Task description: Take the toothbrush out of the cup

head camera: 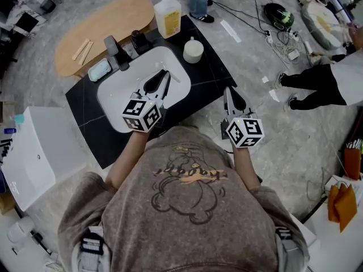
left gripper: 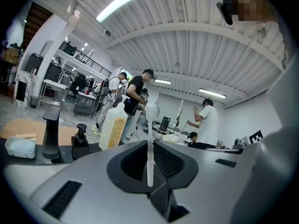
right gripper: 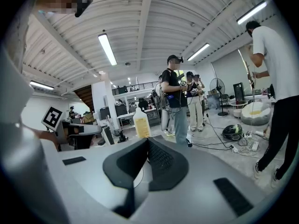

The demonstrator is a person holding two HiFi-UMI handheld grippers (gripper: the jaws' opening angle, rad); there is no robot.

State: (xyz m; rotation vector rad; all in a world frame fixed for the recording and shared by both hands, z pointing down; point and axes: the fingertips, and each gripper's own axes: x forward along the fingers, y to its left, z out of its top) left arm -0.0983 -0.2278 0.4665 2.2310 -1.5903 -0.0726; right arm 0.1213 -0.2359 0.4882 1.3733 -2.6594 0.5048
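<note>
My left gripper [head camera: 165, 74] hangs over the white sink [head camera: 122, 89] and is shut on a white toothbrush [left gripper: 149, 146]. In the left gripper view the brush stands upright between the jaws, bristle head [left gripper: 151, 110] on top. Its thin handle [head camera: 172, 76] shows at the jaw tips in the head view. The cream cup [head camera: 193, 50] stands on the black counter [head camera: 210, 72] to the right of the sink, apart from the brush. My right gripper [head camera: 228, 90] hovers past the counter's near right edge, shut with nothing in it [right gripper: 147, 140].
Behind the sink stand a faucet [head camera: 112, 49], a black pump dispenser [head camera: 138, 38], a soap dish [head camera: 99, 69] and a yellow-labelled bottle [head camera: 168, 13]. A wooden oval board [head camera: 96, 30] lies beyond. A white box [head camera: 39, 152] is at left. People and cables [head camera: 283, 38] are around.
</note>
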